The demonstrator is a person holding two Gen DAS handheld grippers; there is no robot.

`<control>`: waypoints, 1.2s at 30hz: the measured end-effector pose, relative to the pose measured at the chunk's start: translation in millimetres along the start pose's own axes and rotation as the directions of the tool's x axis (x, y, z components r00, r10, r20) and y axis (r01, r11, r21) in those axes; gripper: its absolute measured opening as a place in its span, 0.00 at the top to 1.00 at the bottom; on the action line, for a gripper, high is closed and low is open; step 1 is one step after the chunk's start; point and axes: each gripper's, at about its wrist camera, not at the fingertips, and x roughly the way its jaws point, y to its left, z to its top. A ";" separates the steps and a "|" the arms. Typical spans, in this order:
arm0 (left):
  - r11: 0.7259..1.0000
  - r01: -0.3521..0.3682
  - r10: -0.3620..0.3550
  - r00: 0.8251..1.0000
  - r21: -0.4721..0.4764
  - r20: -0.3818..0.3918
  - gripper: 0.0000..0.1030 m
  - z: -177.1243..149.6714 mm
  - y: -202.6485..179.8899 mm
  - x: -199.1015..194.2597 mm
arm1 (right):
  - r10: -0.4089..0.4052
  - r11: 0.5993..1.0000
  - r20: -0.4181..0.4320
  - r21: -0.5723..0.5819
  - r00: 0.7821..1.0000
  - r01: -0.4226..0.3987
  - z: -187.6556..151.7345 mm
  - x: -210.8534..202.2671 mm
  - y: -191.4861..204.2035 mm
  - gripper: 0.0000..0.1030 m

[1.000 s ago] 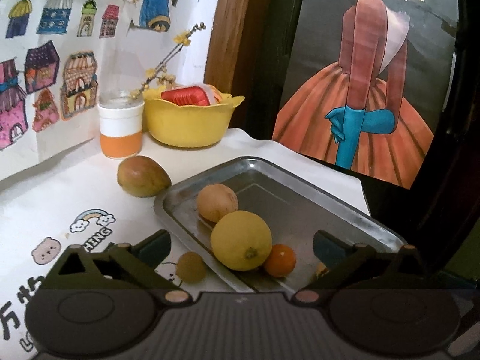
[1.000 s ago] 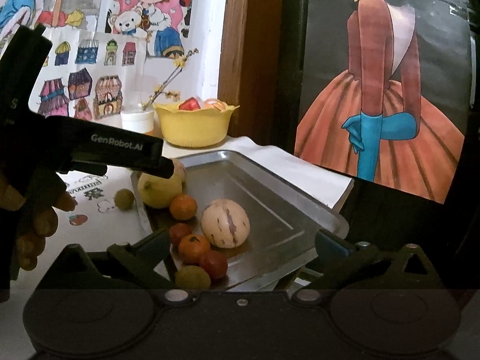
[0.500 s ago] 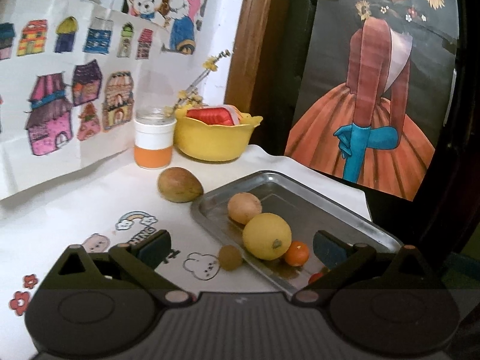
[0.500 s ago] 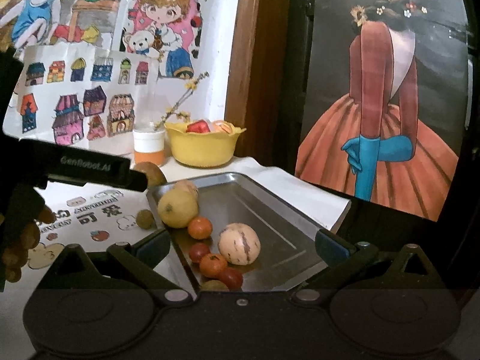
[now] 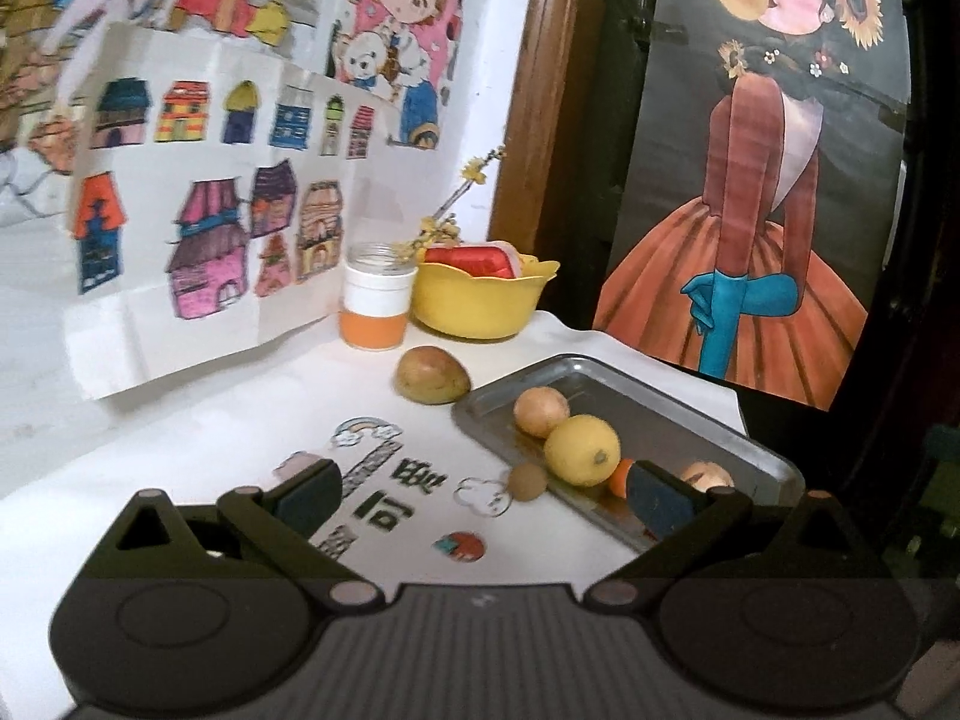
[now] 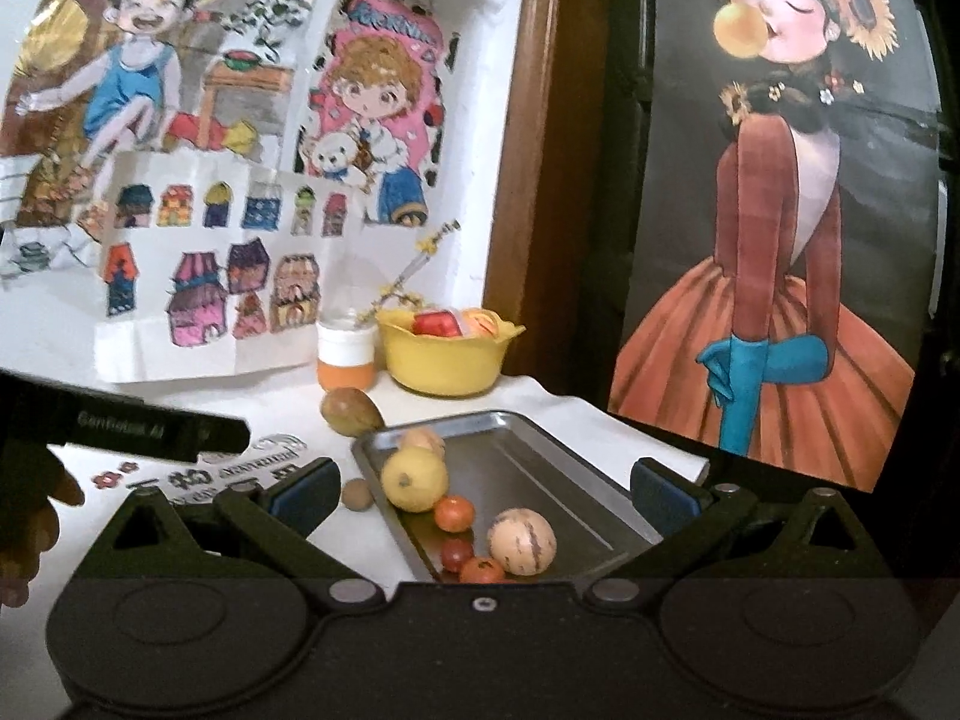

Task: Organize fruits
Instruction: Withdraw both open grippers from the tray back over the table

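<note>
A steel tray on the white table holds a yellow lemon, a tan round fruit, a striped pale melon, small oranges and a red cherry tomato. A brown-green mango and a small tan round fruit lie on the table left of the tray. My left gripper is open, empty, back from the tray's near corner. My right gripper is open and empty over the tray's near end.
A yellow bowl with red and orange items and an orange-and-white jar with a flower sprig stand at the back by the drawing-covered wall. The left gripper's body and a hand show at left.
Both grippers have drawn back and risen, so the tray and fruits look smaller and farther. The left view has swung left, showing more table. No fruit has moved.
</note>
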 end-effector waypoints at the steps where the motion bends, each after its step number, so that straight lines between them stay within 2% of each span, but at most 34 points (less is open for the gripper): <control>1: 1.000 -0.001 0.001 1.000 0.001 -0.001 0.00 -0.5 3.0 -4.2 | 0.008 1.000 -0.001 -0.006 1.000 -0.008 2.7 -3.7 2.2 0.01; 7: 0.998 0.001 -0.001 1.000 0.056 -0.002 0.00 -0.7 20.6 -33.5 | 0.122 0.992 -0.042 -0.038 0.992 -0.124 24.6 -25.5 19.2 0.01; 13: 0.993 0.042 -0.039 0.999 0.113 -0.029 0.00 15.8 41.6 -59.0 | 0.293 0.955 -0.116 -0.018 0.949 -0.297 61.3 -43.8 35.7 0.01; 18: 0.989 0.066 -0.066 0.998 0.130 -0.011 0.00 40.0 60.2 -74.4 | 0.342 0.938 -0.159 -0.004 0.926 -0.347 105.9 -47.7 43.0 0.01; 22: 0.985 0.075 -0.072 0.997 0.157 -0.024 0.00 61.4 72.4 -72.1 | 0.377 0.925 -0.222 0.043 0.899 -0.377 138.9 -29.9 47.1 0.00; 25: 0.982 0.094 -0.082 0.994 0.164 -0.076 0.00 74.5 82.5 -58.0 | 0.397 0.918 -0.279 0.101 0.875 -0.384 153.8 -5.2 51.1 0.00; 28: 0.980 0.083 -0.062 0.991 0.180 -0.119 0.00 83.0 92.9 -36.2 | 0.409 0.911 -0.356 0.209 0.840 -0.355 156.6 29.0 52.8 0.00; 33: 0.976 0.071 -0.040 0.988 0.204 -0.150 0.00 86.5 108.0 11.3 | 0.438 0.870 -0.460 0.433 0.772 -0.236 134.9 90.2 45.9 0.00; 36: 0.973 0.071 -0.038 0.988 0.220 -0.152 0.00 87.4 111.6 36.5 | 0.453 0.844 -0.491 0.504 0.744 -0.181 117.2 118.5 43.1 0.01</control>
